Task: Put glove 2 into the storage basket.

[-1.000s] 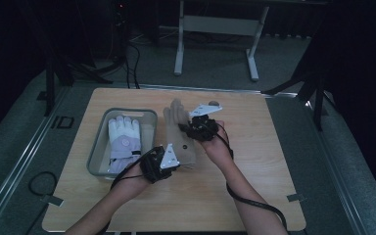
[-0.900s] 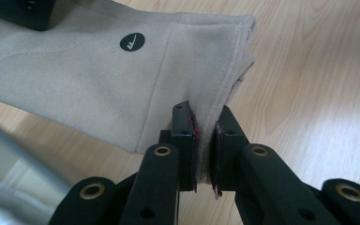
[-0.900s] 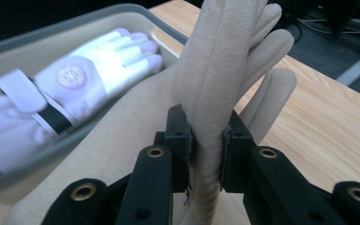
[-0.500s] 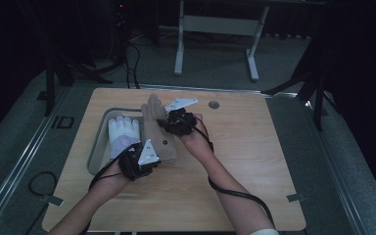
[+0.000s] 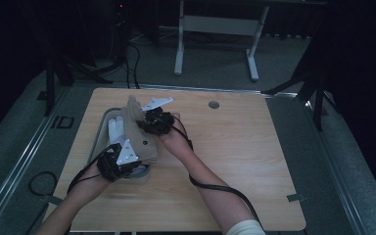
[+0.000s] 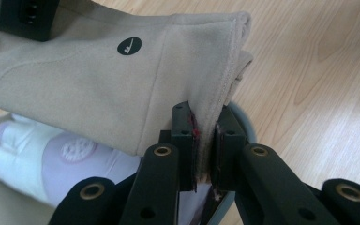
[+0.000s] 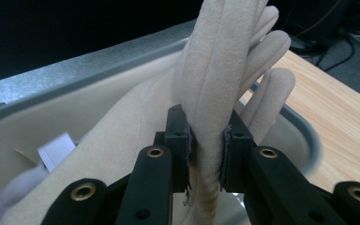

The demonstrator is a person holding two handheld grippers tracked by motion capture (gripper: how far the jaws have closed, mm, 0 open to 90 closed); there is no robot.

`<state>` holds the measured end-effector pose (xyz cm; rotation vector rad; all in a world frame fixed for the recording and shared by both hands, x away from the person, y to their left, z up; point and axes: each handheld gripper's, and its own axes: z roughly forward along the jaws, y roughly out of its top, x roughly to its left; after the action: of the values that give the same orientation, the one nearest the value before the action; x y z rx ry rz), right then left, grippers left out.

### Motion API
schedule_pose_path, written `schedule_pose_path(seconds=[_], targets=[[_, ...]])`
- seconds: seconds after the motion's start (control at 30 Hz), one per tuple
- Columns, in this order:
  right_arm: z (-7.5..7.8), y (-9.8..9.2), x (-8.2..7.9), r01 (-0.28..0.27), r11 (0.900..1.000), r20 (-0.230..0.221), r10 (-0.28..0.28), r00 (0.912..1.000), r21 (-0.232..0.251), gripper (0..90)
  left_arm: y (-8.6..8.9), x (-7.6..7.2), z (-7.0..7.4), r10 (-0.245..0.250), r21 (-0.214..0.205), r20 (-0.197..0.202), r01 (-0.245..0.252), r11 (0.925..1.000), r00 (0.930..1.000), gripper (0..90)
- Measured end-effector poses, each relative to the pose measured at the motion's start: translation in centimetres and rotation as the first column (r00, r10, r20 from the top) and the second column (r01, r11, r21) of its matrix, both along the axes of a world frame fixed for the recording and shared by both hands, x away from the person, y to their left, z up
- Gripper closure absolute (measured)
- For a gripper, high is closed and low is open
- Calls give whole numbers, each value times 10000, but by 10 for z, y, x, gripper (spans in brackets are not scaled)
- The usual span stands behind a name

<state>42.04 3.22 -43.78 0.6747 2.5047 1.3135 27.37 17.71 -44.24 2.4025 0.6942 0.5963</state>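
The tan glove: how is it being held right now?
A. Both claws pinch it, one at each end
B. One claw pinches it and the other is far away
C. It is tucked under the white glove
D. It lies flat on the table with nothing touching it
A: the left claw pinches the cuff edge of the tan glove, and the right claw pinches it near the finger end, above the bin.

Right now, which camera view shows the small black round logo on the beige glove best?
The left gripper view: the logo sits sharp on the beige glove. In the high view it is a tiny dot. The right gripper view shows the glove's edge and fingers.
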Motion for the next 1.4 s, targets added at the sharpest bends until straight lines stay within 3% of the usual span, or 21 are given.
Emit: schedule_pose_path(seconds=[0.33, 0.57, 0.7, 0.77, 0.9, 1.03, 1.13, 1.17, 1.23, 1.3, 1.4], targets=[[-3, 40, 3, -468, 9989, -121, 468, 9988, 5, 767, 27, -3, -5, 570, 38, -180, -570, 9984, 9982, 822], [-23, 55, 5, -570, 9980, -420, 559, 9976, -254, 764, 38, -1, -20, 759, -23, -686, -763, 9971, 9947, 822], [-39, 59, 9, -534, 9965, -757, 486, 9959, -638, 758, 37, 1, -27, 768, 15, -877, -769, 9970, 9932, 821], [-43, 58, 12, -490, 9969, -972, 429, 9943, -608, 749, 37, 3, -29, 745, 2, -933, -748, 9972, 9928, 819], [-43, 55, 13, -461, 9976, -1100, 402, 9931, -519, 683, 39, 6, -31, 608, -114, -1169, -625, 9980, 9913, 812], [-37, 47, 14, -483, 9985, -975, 457, 9942, -247, 512, 40, 6, -29, 686, -292, -1237, -727, 9969, 9900, 789], [-33, 42, 14, -338, 9993, -825, 325, 9961, -145, 444, 42, 4, -26, 861, -581, -1191, -935, 9939, 9891, 744], [-28, 36, 15, -339, 9994, -812, 340, 9961, 35, 404, 43, 3, -24, 982, -639, -1127, -1058, 9923, 9888, 629], [-23, 30, 14, -325, 9993, -810, 337, 9961, 166, 351, 46, 1, -17, 1095, -950, -1098, -1201, 9882, 9879, 575], [-18, 24, 14, -408, 9985, -965, 440, 9944, 355, 294, 46, -2, -10, 1329, -1263, -1082, -1462, 9812, 9852, 442], [-14, 17, 9, -650, 9970, -996, 689, 9926, 424, 233, 45, -3, -2, 1402, -1735, -1083, -1576, 9721, 9842, 328]])
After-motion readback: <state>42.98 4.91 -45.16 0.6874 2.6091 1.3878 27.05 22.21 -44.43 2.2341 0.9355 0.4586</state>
